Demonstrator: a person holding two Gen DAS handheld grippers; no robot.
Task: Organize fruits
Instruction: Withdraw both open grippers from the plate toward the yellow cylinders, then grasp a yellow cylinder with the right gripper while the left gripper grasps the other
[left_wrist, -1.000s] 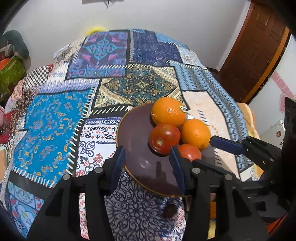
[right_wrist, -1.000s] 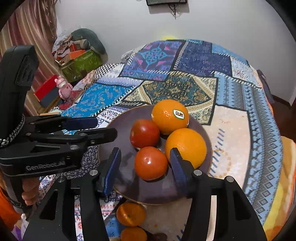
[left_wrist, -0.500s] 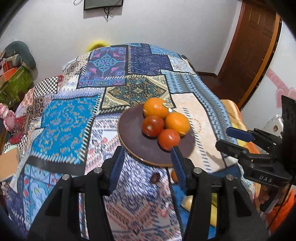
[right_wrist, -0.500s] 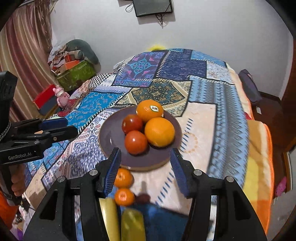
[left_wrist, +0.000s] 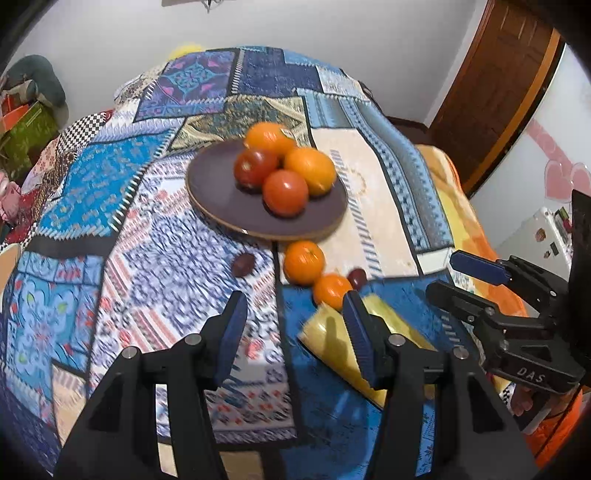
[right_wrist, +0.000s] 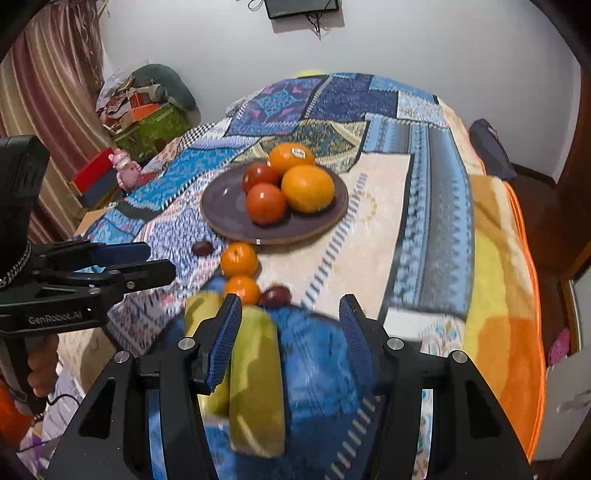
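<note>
**Operator:** Between my right gripper (right_wrist: 290, 328) jaws, nothing is held. They stand wide apart, and the nearer yellow-green fruit (right_wrist: 256, 384) lies just under the left finger, partly inside the gap.

**Partner:** Which way does it run?

**Operator:** Its long axis points away from me, roughly parallel to my fingers, towards the plate (right_wrist: 225, 206). A second yellow-green fruit (right_wrist: 201, 310) lies touching it on the left. I judge a straight descent with a slight shift left would straddle the nearer one across its narrow width.

**Partner:** And your left gripper (left_wrist: 293, 328)?

**Operator:** Also wide open and empty. From its camera the same yellow-green pair sits off to the right of its gap, running diagonally behind the right finger, so my right side is better lined up.

**Partner:** What lies beyond?

**Operator:** Just past the fruit tips, two small oranges, one (right_wrist: 242, 290) behind the other (right_wrist: 239, 258), stand in a line towards the plate. A dark plum (right_wrist: 276, 296) lies just beside the nearer orange, another plum (right_wrist: 202, 248) further left. All are on the patchwork bedspread (right_wrist: 424, 221), off the plate.

**Partner:** And the plate itself?

**Operator:** It carries two large oranges (right_wrist: 307, 188) and two tomatoes (right_wrist: 266, 203), bunched towards its right half, with bare surface on the left. I reckon the loose pieces go there. The view is motion-blurred, so edges are soft.
</note>
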